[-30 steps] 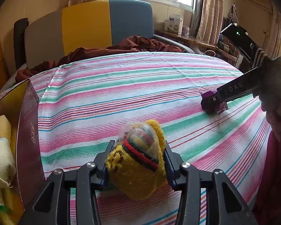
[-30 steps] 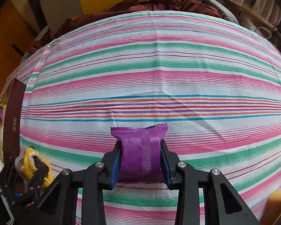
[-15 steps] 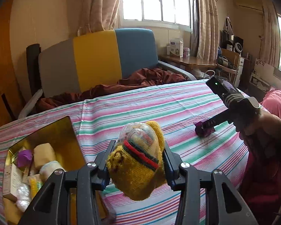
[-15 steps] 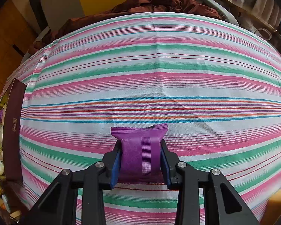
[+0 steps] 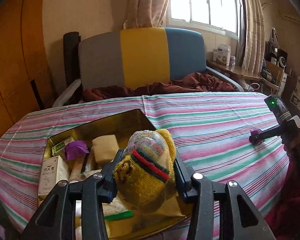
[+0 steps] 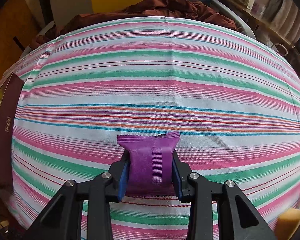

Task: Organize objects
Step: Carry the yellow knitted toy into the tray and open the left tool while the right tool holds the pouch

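My left gripper (image 5: 145, 172) is shut on a yellow knitted bundle (image 5: 146, 172) with red and green stripes and clear wrap on top, held in the air above the gold-lined box (image 5: 120, 122). The box holds a purple packet (image 5: 75, 149), a tan block (image 5: 105, 148), a white carton (image 5: 52, 172) and other items. My right gripper (image 6: 150, 172) is shut on a purple snack packet (image 6: 150, 160), low over the striped cloth (image 6: 150, 80). It also shows far right in the left wrist view (image 5: 257, 136).
The box's dark maroon outer wall (image 6: 7, 128) stands at the left edge of the right wrist view. A tan sponge (image 6: 290, 222) lies at the bottom right. A chair (image 5: 142, 58) with a dark red cloth (image 5: 180, 84) stands behind the table.
My left gripper rose and swung left with the yellow bundle, from low over the cloth to above the open box. The right gripper and purple packet stayed still.
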Motion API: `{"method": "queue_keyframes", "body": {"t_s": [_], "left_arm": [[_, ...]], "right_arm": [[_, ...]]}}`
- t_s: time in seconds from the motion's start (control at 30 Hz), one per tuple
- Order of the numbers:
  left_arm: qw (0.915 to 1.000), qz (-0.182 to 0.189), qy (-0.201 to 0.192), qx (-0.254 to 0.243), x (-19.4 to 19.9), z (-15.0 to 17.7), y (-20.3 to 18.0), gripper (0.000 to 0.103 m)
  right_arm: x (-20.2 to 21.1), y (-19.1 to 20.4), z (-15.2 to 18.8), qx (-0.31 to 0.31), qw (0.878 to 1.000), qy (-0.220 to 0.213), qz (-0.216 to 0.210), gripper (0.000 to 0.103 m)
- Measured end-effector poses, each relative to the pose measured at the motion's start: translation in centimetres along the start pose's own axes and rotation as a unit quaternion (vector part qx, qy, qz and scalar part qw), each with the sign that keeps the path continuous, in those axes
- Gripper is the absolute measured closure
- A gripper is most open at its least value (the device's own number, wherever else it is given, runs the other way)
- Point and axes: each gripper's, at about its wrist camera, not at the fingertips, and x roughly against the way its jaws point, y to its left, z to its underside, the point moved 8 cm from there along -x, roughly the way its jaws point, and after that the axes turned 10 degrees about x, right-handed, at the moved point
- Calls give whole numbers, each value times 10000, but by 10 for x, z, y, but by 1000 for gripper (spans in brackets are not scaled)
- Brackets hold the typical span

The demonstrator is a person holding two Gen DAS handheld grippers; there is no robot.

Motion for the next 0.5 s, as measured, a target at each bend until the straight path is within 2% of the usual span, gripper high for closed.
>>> {"method": "queue_keyframes", "body": {"t_s": [0.07,0.13,0.27,0.4,0.5], "left_arm": [[9997,5,97,240,-3,1,19,57],[9973,134,238,682,-6,4,43,57],[9852,153,407,1659,-12,6,99,57],[9759,247,526,2106,-21,5,130,57],[9768,272,523,2058,-32,-4,128,57]], "right_arm": [[0,4,0,161,9998,-21,132,66],[0,9,1,322,9991,-34,277,66],[1,20,2,710,9954,-61,635,66],[2,23,3,842,9937,-78,742,66],[4,23,4,895,9929,-82,778,66]]}}
